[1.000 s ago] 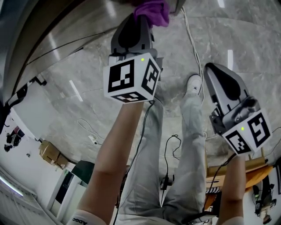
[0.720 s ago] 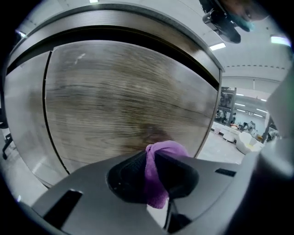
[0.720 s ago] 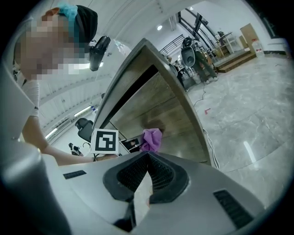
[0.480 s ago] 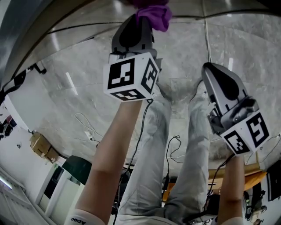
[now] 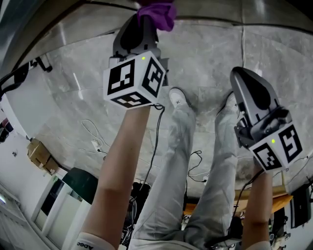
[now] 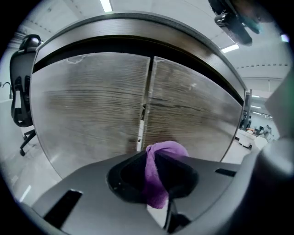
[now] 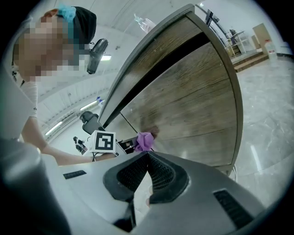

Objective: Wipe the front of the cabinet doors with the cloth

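Note:
A purple cloth (image 6: 158,172) is pinched in my left gripper (image 6: 154,158), which is shut on it. In the left gripper view the two wood-grain cabinet doors (image 6: 92,105) stand straight ahead, split by a vertical seam (image 6: 146,105); the cloth sits low, just right of the seam. In the head view the cloth (image 5: 156,12) sticks out of the left gripper (image 5: 139,27) at the top edge. My right gripper (image 7: 147,158) is shut with nothing in it, held back from the cabinet (image 7: 193,105). From its view I see the left gripper's marker cube (image 7: 104,141) and the cloth (image 7: 144,141) against the door.
A person's legs (image 5: 186,161) and a shoe (image 5: 177,97) stand on the marble floor (image 5: 78,97) below me, with cables (image 5: 93,139) trailing across it. A black office chair (image 6: 23,92) stands left of the cabinet. Cardboard boxes (image 5: 38,155) lie at the lower left.
The left gripper with the cloth has shifted a little left in the head view. The legs below have stepped and the view has tilted. The right gripper has barely moved.

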Demonstrator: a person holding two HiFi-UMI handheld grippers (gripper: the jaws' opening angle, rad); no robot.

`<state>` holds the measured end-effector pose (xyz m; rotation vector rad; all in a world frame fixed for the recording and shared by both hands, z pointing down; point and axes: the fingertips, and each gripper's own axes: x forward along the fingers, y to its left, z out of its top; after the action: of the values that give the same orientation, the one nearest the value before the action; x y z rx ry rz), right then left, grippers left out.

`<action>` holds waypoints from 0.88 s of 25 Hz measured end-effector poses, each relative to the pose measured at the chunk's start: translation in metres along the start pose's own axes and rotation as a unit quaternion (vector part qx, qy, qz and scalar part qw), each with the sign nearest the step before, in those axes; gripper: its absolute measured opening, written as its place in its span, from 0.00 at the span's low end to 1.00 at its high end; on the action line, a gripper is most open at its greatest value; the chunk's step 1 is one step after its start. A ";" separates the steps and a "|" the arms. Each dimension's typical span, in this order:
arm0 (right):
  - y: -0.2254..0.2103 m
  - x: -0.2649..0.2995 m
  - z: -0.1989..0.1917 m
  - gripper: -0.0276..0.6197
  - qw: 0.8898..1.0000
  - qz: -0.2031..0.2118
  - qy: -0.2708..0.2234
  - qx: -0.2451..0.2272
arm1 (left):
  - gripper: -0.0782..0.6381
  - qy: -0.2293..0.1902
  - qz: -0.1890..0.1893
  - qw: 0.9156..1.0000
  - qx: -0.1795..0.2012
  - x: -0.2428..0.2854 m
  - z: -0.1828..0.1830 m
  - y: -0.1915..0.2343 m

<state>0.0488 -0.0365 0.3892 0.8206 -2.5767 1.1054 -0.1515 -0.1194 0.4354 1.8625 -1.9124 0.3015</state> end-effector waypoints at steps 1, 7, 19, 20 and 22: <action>0.003 0.003 0.000 0.09 1.000 0.003 0.000 0.000 | 0.18 -0.002 0.008 1.000 -0.002 -0.003 0.002 0.008; 0.009 0.000 -0.009 0.09 1.000 0.018 0.001 0.001 | 0.18 -0.003 0.062 0.998 -0.014 -0.022 -0.006 0.035; -0.052 -0.082 -0.018 0.09 0.999 0.022 0.025 -0.004 | 0.18 0.039 0.045 0.998 -0.015 -0.026 -0.065 -0.088; -0.059 -0.089 -0.018 0.09 0.999 0.022 0.027 -0.006 | 0.18 0.042 0.035 0.998 -0.013 -0.022 -0.069 -0.106; -0.074 -0.104 -0.017 0.09 0.999 0.020 0.028 -0.006 | 0.18 0.049 0.014 0.999 -0.009 -0.011 -0.076 -0.142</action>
<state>0.1758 -0.0237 0.4034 0.7282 -2.5605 1.1066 0.0009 -0.0837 0.4747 1.7767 -1.8718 0.3769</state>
